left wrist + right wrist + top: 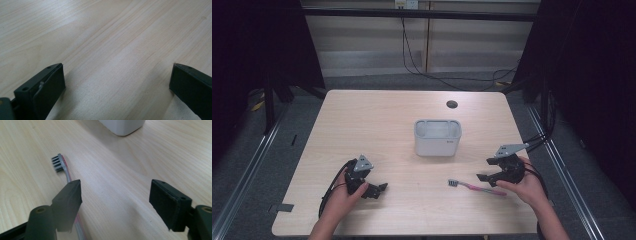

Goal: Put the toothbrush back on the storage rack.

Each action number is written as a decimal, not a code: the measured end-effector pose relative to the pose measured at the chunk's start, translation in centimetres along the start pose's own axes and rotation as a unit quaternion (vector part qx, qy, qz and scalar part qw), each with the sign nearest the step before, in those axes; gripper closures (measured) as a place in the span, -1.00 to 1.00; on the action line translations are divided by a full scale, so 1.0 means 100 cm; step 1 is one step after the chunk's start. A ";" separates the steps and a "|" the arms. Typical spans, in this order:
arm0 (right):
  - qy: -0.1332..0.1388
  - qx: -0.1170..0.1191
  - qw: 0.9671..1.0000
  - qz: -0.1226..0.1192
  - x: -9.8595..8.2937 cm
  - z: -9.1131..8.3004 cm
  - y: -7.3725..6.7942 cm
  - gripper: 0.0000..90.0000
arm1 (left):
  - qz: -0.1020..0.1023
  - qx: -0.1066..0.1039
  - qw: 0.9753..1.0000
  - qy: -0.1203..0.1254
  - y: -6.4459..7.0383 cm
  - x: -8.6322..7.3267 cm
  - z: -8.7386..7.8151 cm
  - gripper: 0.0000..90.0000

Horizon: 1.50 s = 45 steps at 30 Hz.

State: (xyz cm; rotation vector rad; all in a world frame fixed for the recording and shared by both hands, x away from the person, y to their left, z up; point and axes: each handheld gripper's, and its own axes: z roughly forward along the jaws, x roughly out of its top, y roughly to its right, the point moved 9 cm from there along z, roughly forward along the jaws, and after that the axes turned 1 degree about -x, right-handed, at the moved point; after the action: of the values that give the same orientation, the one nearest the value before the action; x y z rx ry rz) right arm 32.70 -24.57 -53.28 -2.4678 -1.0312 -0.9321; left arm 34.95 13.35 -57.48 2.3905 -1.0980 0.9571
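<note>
Honestly, I can read no writing: the grey container (437, 137) bears a small mark on its front wall, too tiny to make out. My right gripper (487, 169) has its jaws spread wide, holding nothing, one jaw just over the pink toothbrush (476, 187), which lies flat on the table (377, 115) in front of the container. My left gripper (381, 190) is also wide open and holds nothing.

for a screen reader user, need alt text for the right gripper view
The right gripper, jaws wide open, sits low over a pale wooden table, its one jaw above the handle of a pink and grey toothbrush. The corner of a white container stands beyond.
</note>
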 end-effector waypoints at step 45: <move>-0.116 0.059 0.987 -0.098 0.005 0.006 -0.041 0.00 | 0.002 0.001 1.000 -0.004 -0.001 0.000 0.000 -1.00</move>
State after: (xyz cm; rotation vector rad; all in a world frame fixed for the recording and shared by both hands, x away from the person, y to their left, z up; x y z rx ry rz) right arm 30.33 -21.16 -53.25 -2.4501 -1.3847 -0.6247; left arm 35.00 13.39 -57.48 2.3974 -1.1057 0.9519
